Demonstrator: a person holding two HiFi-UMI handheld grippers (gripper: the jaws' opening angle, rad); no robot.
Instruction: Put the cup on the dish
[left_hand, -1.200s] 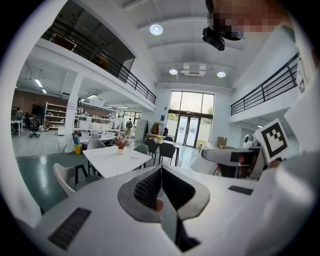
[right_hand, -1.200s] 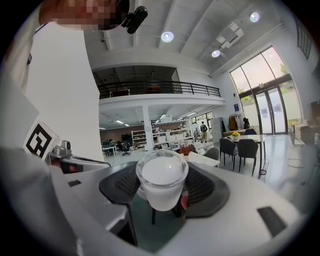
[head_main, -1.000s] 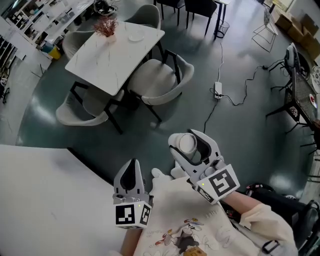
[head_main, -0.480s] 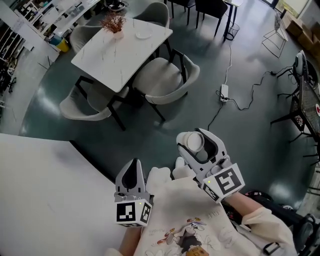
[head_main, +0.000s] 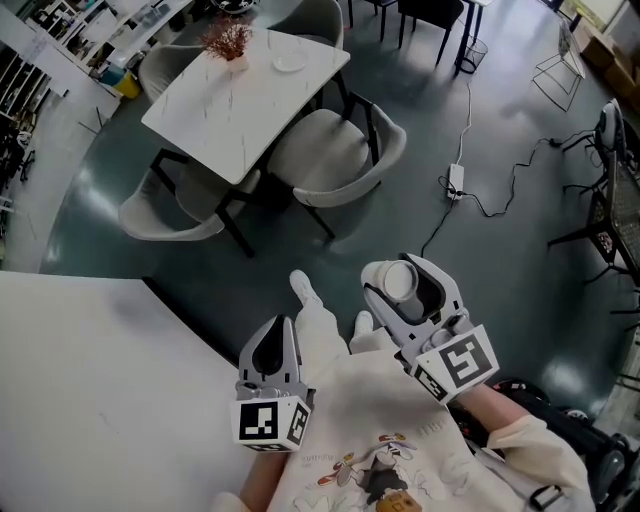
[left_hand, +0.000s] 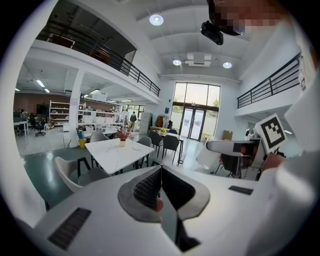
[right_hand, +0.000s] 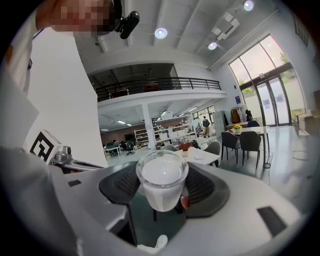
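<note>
white worktop (head_main: 80, 390) fills the lower left of the head view, and beyond its edge lies dark green floor. up and to the left of centre stands a pale marble-topped table (head_main: 240, 110) with grey chairs (head_main: 345, 160) round it; on its far end sit a reddish plant (head_main: 226, 40) and, just beside that, the small white dish (head_main: 290, 63). lower down, the left gripper (head_main: 272, 345) hangs over the floor near the worktop's edge, its marker cube turned to the camera. in the left gripper view its jaws are clenched together tip to tip with nothing between them (left_hand: 160, 172). just right of it a white shoe (head_main: 318, 320) pokes out above a printed shirt (head_main: 370, 450). further right, the right gripper (head_main: 405, 287) grasps the cup (head_main: 398, 282), a clear-walled one that looks white inside. the right gripper view shows the cup (right_hand: 162, 182) pinched between the ribbed pads (right_hand: 202, 186). the cup is in the air over the floor, well apart from the dish on the far table. a power strip (head_main: 455, 180) with a trailing cable lies on the floor to the right.
</note>
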